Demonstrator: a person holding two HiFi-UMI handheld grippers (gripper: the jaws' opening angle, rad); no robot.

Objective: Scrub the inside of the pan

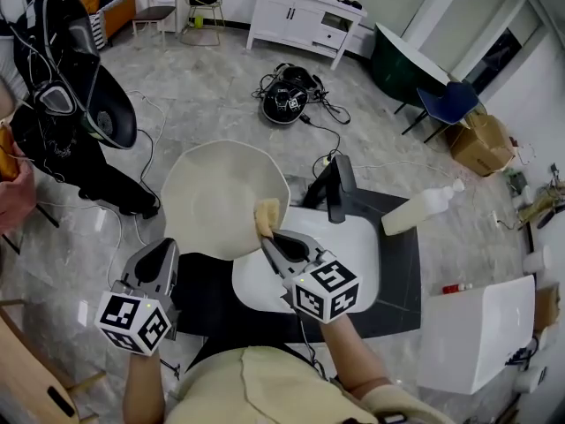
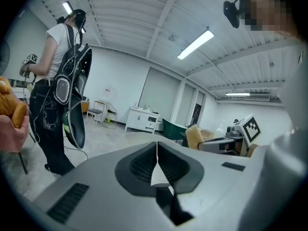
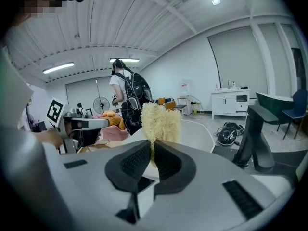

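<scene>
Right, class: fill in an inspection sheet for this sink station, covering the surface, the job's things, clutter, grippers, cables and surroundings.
Surface: black counter holding a white sink and a black faucet.
Job's things: cream pan left of the sink; yellow scrubber at its right rim.
Clutter: pale bottle at the counter's right edge; white board further right.
Grippers: left gripper shut, nothing seen between its jaws; right gripper shut on the yellow scrubber.
Cables: black cables tangled on the floor around a black device.
Surroundings: a person with a black backpack at left; white cabinet; blue chair.
</scene>
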